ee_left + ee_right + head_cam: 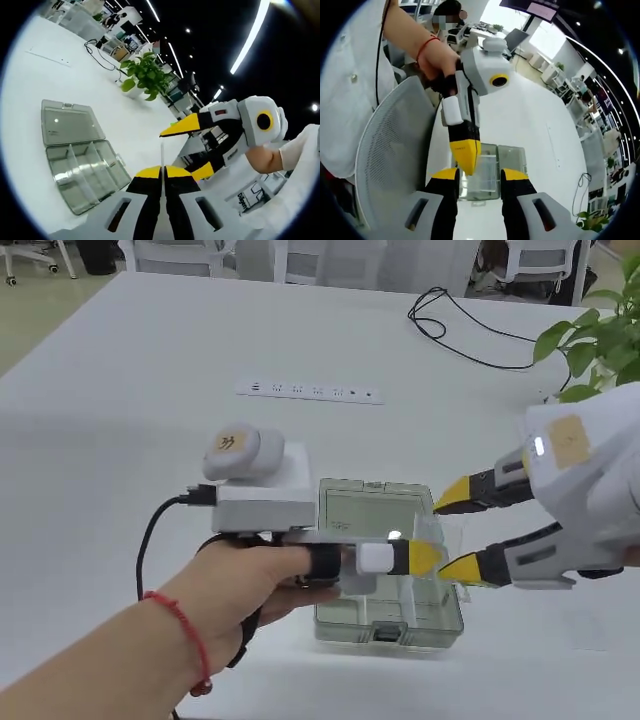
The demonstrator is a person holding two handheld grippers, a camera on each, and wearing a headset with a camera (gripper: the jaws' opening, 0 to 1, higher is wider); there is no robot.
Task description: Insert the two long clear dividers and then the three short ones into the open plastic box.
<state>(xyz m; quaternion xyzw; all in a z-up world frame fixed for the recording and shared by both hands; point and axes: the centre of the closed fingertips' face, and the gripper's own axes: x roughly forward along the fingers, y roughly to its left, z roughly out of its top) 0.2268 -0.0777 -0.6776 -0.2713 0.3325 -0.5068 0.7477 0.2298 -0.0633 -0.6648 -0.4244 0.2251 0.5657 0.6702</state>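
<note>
The clear plastic box lies open on the white table, its lid flat behind it. Clear partitions stand inside the box. My left gripper reaches over the box from the left and is shut on the edge of a thin clear divider, which sticks out past its yellow tips. My right gripper comes in from the right and is open, its fingers above and below the divider's far end. In the right gripper view, the left gripper's tip hangs between my open right jaws over the box.
A white power strip lies farther back on the table, and a black cable loops at the back right. A green plant stands at the right edge. A mesh chair back is beside the person.
</note>
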